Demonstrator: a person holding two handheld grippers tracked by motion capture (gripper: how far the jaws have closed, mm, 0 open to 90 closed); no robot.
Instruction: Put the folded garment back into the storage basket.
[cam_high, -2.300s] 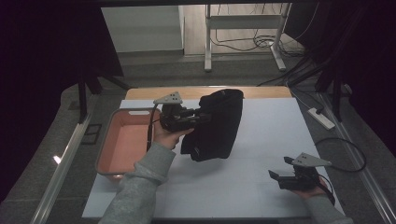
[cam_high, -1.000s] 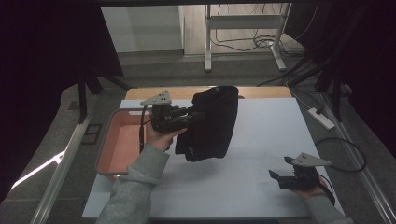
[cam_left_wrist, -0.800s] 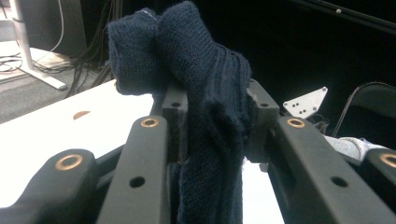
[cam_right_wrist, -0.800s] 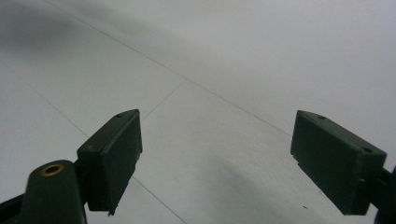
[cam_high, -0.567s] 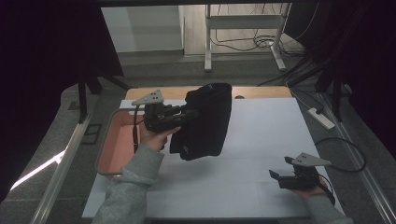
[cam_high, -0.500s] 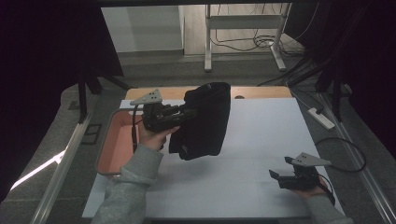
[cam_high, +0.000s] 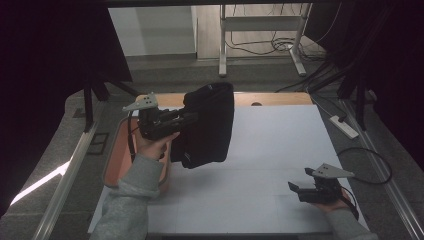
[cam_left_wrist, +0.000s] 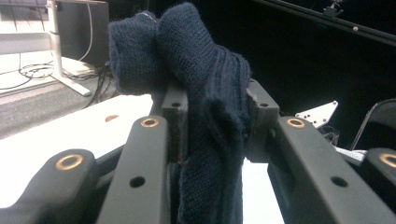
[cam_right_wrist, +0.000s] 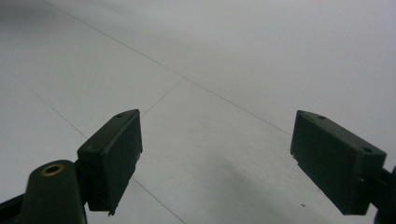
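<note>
Dark blue knitted cloth (cam_high: 209, 125), soft and woolly, up in the air above the left part of the white table (cam_high: 280, 145), hanging down in thick folds, bottom edge clear of the tabletop. Pinched near its top by the left gripper (cam_high: 187, 120), bunched between the two black jaws, which squeeze it from both sides. Seen up close in the left gripper view too: same cloth (cam_left_wrist: 205, 107) puffed out over the pads (cam_left_wrist: 175, 116) and drooping down between the jaw arms. Left gripper held level, pointing to the right, in a hand (cam_high: 155, 145) with a grey sleeve (cam_high: 127, 200) coming up from the bottom edge. Just under and behind that hand, an orange tray (cam_high: 112, 167) at the left side of the table, partly hidden by the arm. Far off at the lower right, well apart from the cloth, the right gripper (cam_high: 295, 189) low over the table, held in the other hand (cam_high: 332, 202). Jaws there spread wide with nothing between, only bare white tabletop (cam_right_wrist: 210, 130) past them in the right gripper view. Beyond the table, grey floor, a metal stand (cam_high: 260, 30) and loose cables (cam_high: 270, 47).
</note>
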